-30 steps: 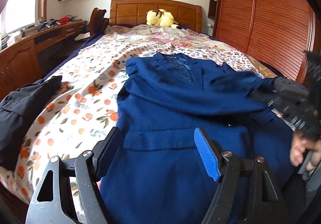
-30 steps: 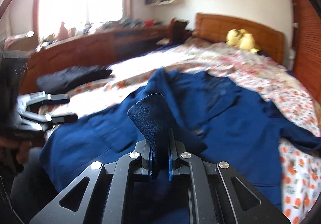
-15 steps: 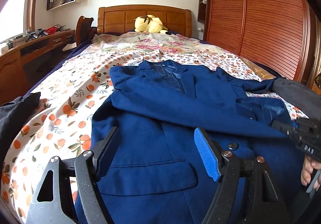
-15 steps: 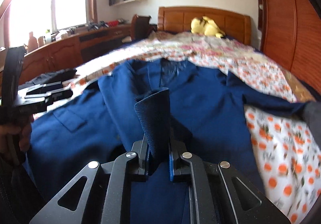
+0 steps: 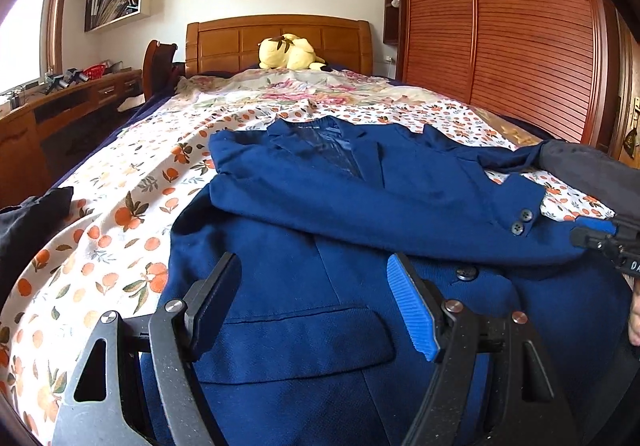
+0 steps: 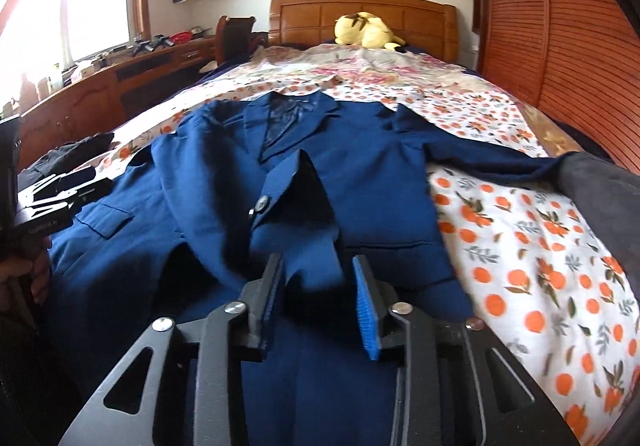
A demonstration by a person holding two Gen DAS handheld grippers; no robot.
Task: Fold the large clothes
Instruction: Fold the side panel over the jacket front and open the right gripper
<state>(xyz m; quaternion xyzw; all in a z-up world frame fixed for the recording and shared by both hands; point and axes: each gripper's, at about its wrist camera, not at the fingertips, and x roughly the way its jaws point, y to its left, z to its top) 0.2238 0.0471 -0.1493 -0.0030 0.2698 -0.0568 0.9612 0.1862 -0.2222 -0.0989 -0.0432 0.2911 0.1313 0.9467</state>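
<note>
A navy blue blazer lies face up on the bed, collar toward the headboard. One sleeve is folded across its front, its buttoned cuff resting near the right edge. My left gripper hovers open just above the lower front pocket, with nothing between its fingers. In the right wrist view the cuff slumps between the jaws of my right gripper, which are opening; the pads stand off the cloth. The left gripper shows at that view's left edge, and the right gripper at the left wrist view's right edge.
The bed has an orange-print sheet and a wooden headboard with a yellow plush toy. A black garment lies at the bed's left edge. A desk runs along the left and a slatted wardrobe along the right.
The right gripper, earlier shut on the raised cuff, has come down over the blazer's front and its jaws have parted. The sleeve now lies across the chest. The left gripper dropped closer to the pocket.
</note>
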